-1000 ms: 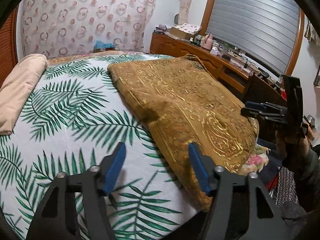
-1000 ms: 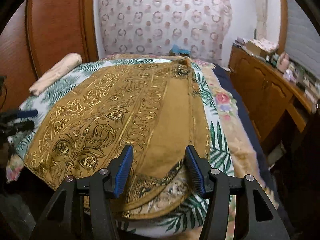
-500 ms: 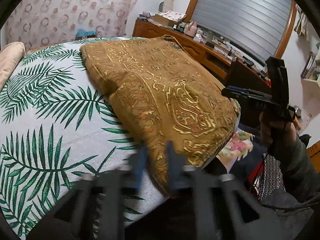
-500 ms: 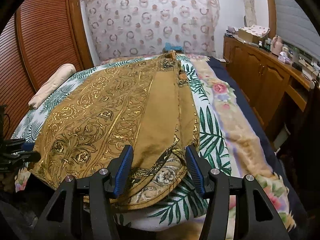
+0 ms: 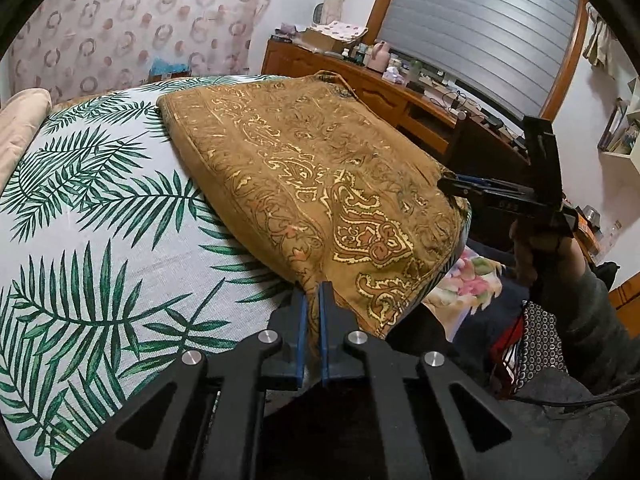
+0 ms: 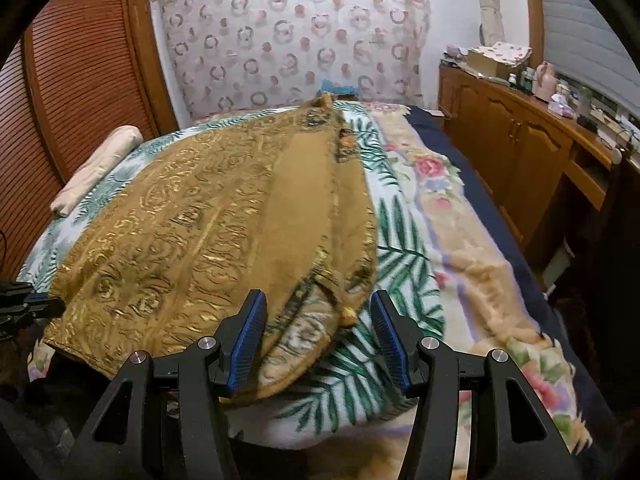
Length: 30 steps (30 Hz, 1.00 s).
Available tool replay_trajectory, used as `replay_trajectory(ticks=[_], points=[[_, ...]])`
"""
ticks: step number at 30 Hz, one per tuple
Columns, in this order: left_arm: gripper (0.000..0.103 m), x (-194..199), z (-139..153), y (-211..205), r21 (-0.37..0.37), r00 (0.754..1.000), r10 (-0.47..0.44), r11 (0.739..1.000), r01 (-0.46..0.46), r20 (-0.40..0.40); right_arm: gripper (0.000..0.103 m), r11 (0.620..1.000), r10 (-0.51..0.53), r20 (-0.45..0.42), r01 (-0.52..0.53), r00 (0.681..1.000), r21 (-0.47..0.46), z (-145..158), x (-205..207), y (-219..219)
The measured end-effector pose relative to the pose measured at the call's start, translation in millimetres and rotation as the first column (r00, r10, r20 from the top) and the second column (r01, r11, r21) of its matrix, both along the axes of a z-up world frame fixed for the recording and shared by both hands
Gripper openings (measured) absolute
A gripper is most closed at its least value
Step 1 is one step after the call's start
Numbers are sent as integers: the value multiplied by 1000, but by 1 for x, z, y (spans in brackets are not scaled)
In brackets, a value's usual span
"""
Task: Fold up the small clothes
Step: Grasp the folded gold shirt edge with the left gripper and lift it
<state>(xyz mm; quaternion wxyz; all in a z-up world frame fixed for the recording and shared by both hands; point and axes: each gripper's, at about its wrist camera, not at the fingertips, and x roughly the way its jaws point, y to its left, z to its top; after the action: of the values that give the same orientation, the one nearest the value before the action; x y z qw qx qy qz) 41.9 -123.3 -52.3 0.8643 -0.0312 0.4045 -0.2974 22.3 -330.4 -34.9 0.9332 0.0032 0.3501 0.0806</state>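
Observation:
A golden-brown garment with ornate gold patterns (image 5: 320,184) lies spread on the palm-leaf bedsheet (image 5: 100,220). My left gripper (image 5: 311,300) is shut on the garment's near left corner at the bed's foot. In the right wrist view the same garment (image 6: 208,232) covers the bed's middle, its plain inner panel and patterned hem showing. My right gripper (image 6: 316,336) is open, its blue pads on either side of the garment's near right hem, just above it. The right gripper also shows in the left wrist view (image 5: 500,192), held in a hand.
A beige pillow (image 6: 96,168) lies at the bed's left. A floral blanket (image 6: 460,240) runs along the bed's right side. A wooden dresser (image 6: 520,144) with bottles stands to the right. A wooden louvered wardrobe (image 6: 80,80) stands at the left.
My left gripper has moved right to the garment's corner and shut on it. My right gripper has come closer to the garment's near right hem, staying open.

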Motion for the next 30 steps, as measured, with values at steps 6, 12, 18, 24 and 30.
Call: replay_trajectory(ticks=[6,12,18,24,30], points=[[6,1,0,-2,9,1000,-1,1000,1,-8,57,999,-2,-17,3,1000,43,-2,-3,-7],[6,2,-1,-5,21,1000,-3,1000,3,-9,57,999,14,-13,-14,1000,42,0,1,0],[6,2,-1,-6,29,1000,-10,1000,10,-4,58,1000,3,-14,-2,1000,29,-6,10,0],[6,-2,16,-4,3,999,-15,1000,15,50,15,995,84,-20,-83,996,64,-6,5,6],[5,0,39,5,-65,996,3,998,3,91,11,980,102,39,-107,994,170,10,-2,-13]])
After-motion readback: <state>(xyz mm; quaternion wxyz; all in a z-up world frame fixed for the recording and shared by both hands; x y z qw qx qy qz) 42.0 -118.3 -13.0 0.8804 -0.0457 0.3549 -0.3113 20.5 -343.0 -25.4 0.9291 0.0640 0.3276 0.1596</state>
